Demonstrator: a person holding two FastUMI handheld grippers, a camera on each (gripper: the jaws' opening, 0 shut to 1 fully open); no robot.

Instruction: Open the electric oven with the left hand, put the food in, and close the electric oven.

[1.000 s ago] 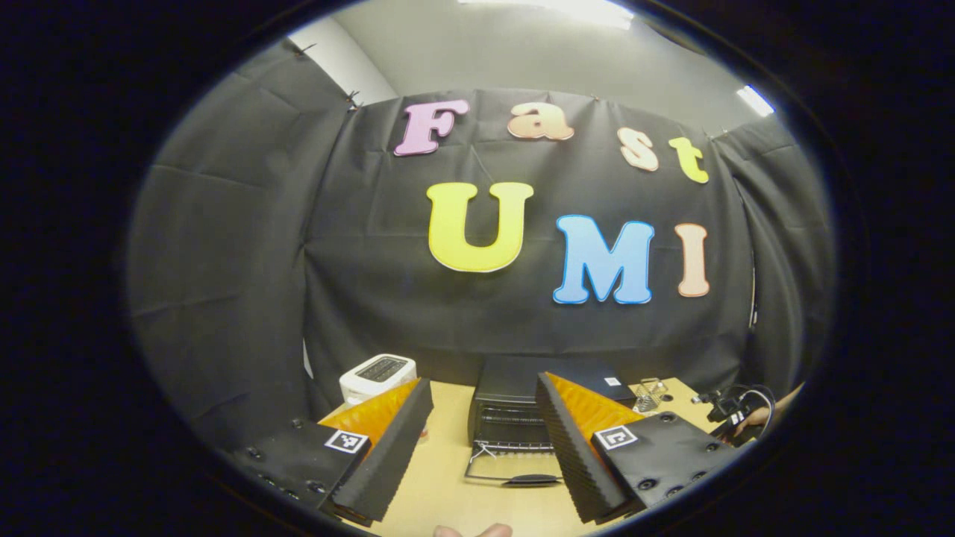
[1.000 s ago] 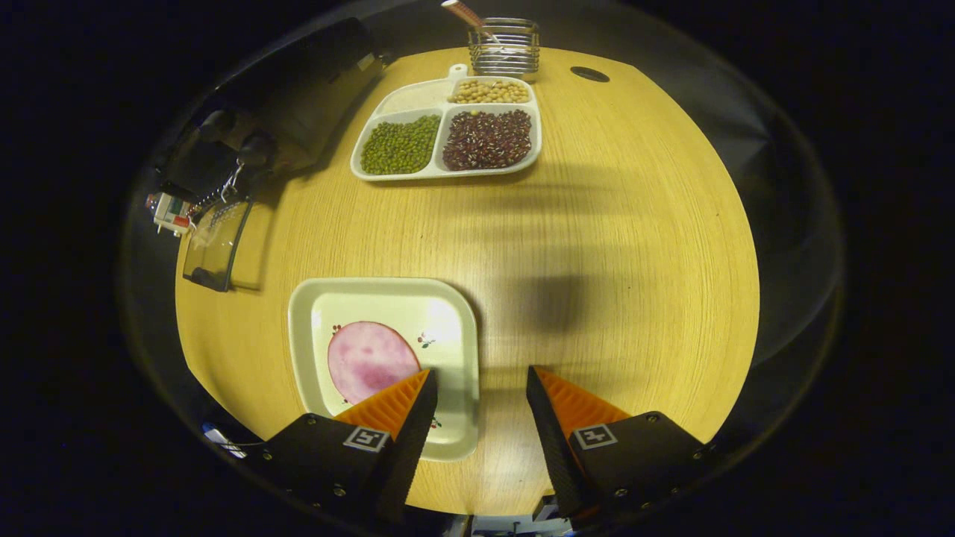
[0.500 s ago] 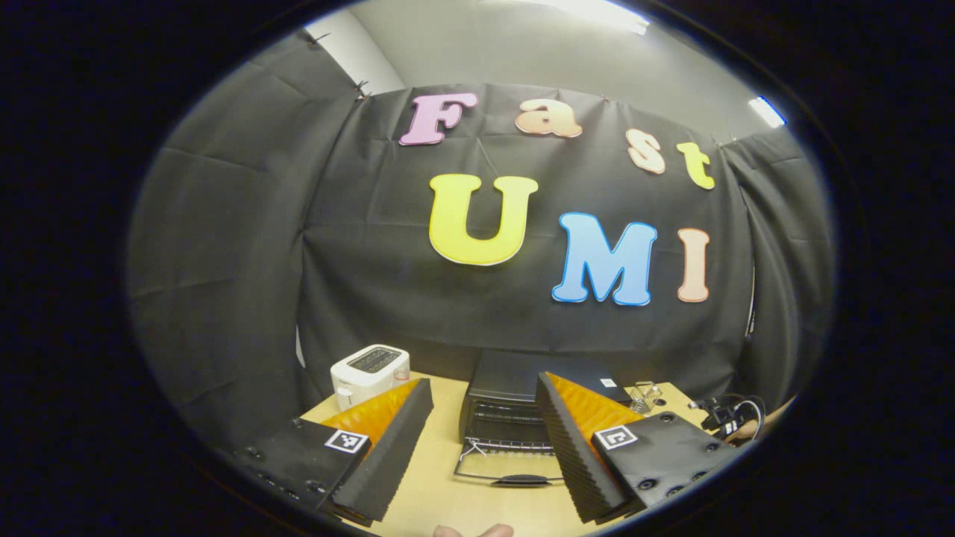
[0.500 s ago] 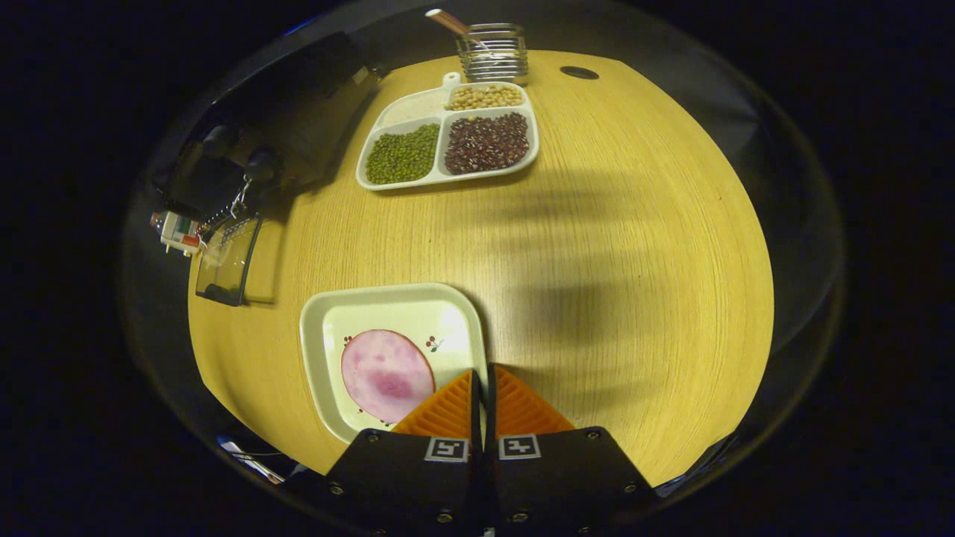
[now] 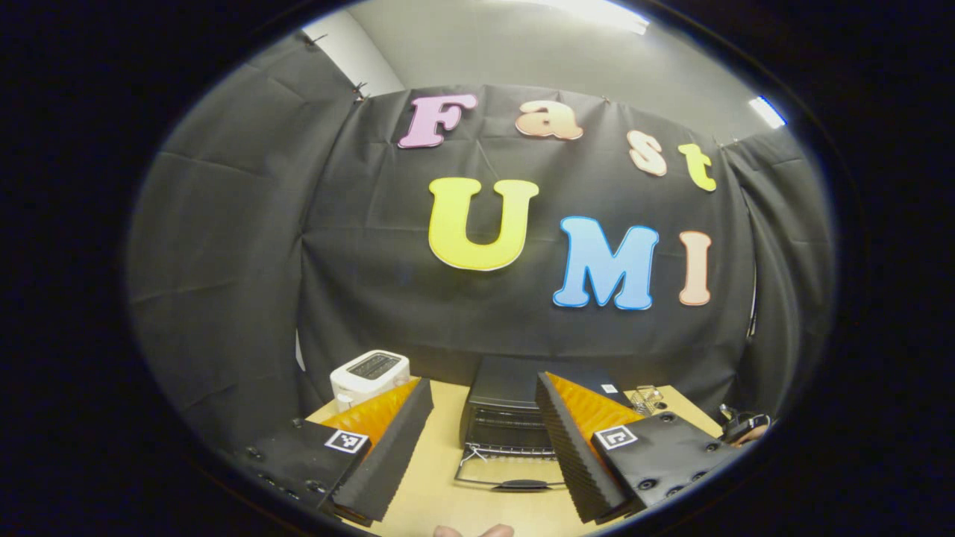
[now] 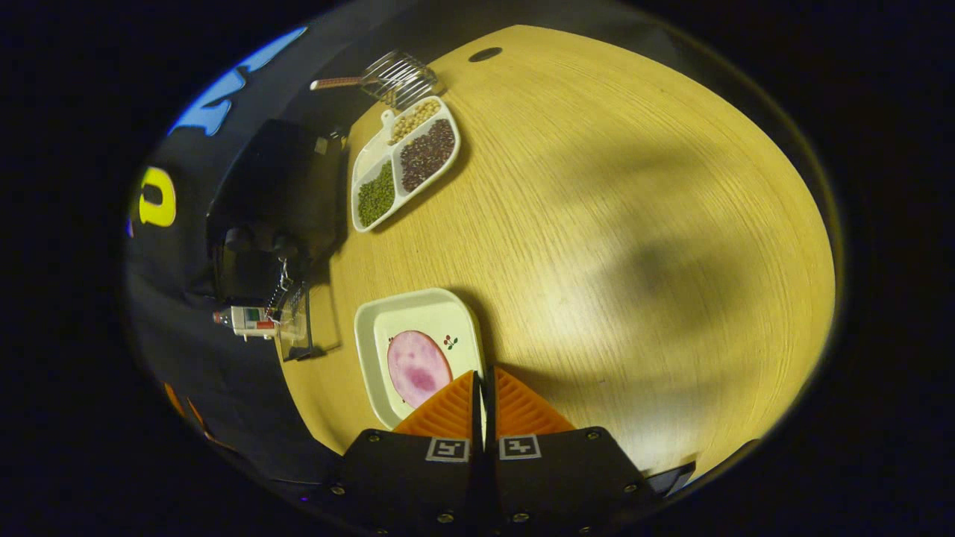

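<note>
wooden table point(image 6: 634, 224): right gripper point(image 6: 483, 380) pinches plate point(image 6: 418, 306) rim; left gripper point(image 5: 483, 406) spread.

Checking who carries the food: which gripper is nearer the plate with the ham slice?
Right. The right gripper is shut on the plate's rim. The left gripper hangs open, facing the open oven.

Right tool point(image 6: 483, 384) hides the plate's point(image 6: 373, 317) near rim.
</note>
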